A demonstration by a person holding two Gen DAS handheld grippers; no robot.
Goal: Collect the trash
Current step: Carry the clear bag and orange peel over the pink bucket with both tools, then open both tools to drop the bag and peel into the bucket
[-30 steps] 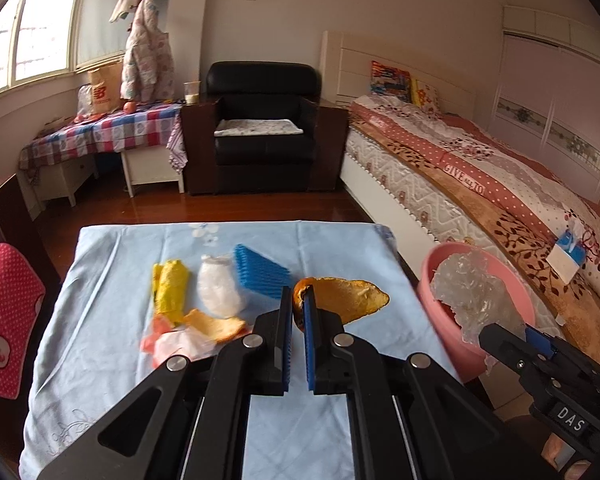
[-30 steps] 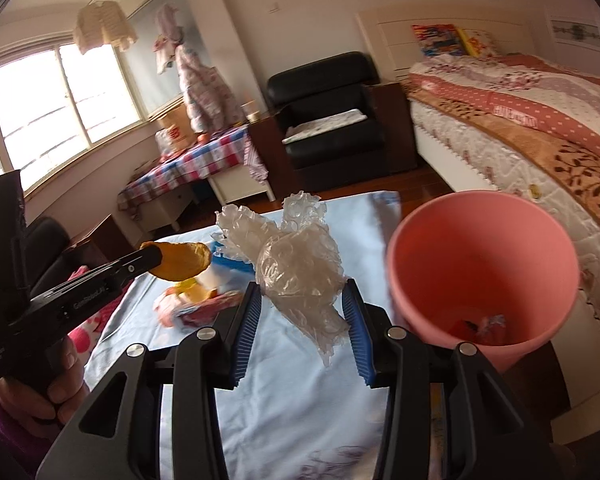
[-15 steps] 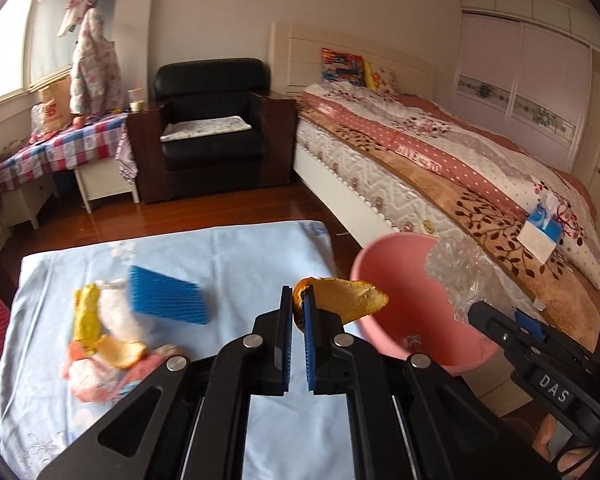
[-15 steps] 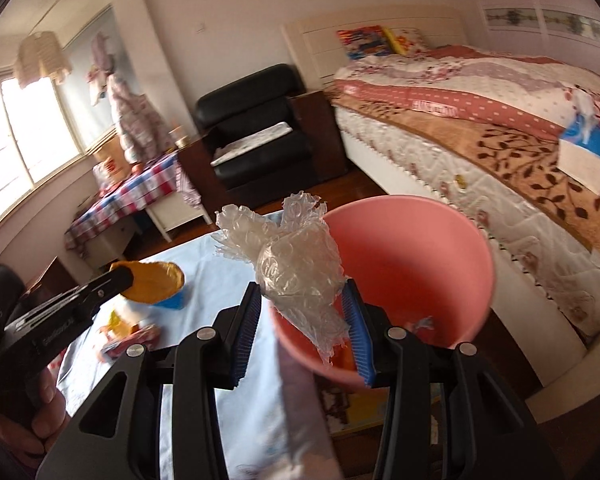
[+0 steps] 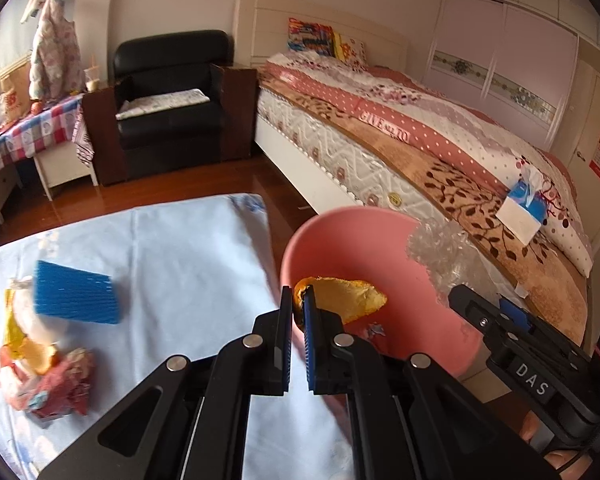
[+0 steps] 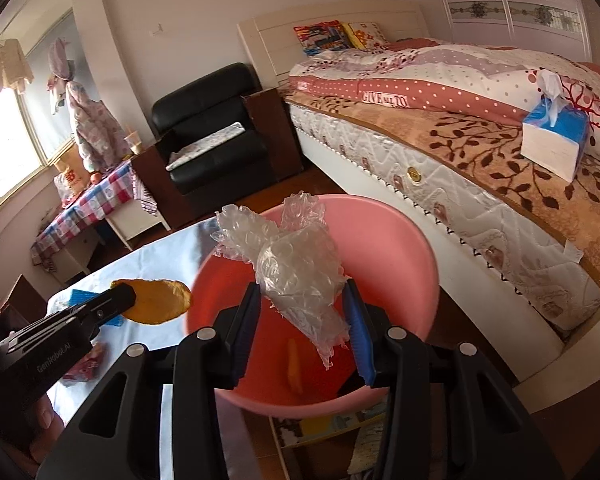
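The left hand-held gripper (image 5: 297, 312) pinches a peel (image 5: 342, 298) near the bin (image 5: 340, 236) rim, the right hand-held gripper (image 6: 302, 320) clamps a plastic wad (image 6: 296, 268) above the bin; released too early, the peel may fall outside the bin.

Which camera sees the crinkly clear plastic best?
The right wrist view. There the crinkly clear plastic sits whole and centred, pinched in the right claw over the pink bin. The left wrist view catches only a blurry bit of it at the bin's far rim.

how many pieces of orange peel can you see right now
3: one orange peel pinched in the left claw at the pink bin rim, one in the trash pile on the table, one strip inside the bin. More may be hidden.
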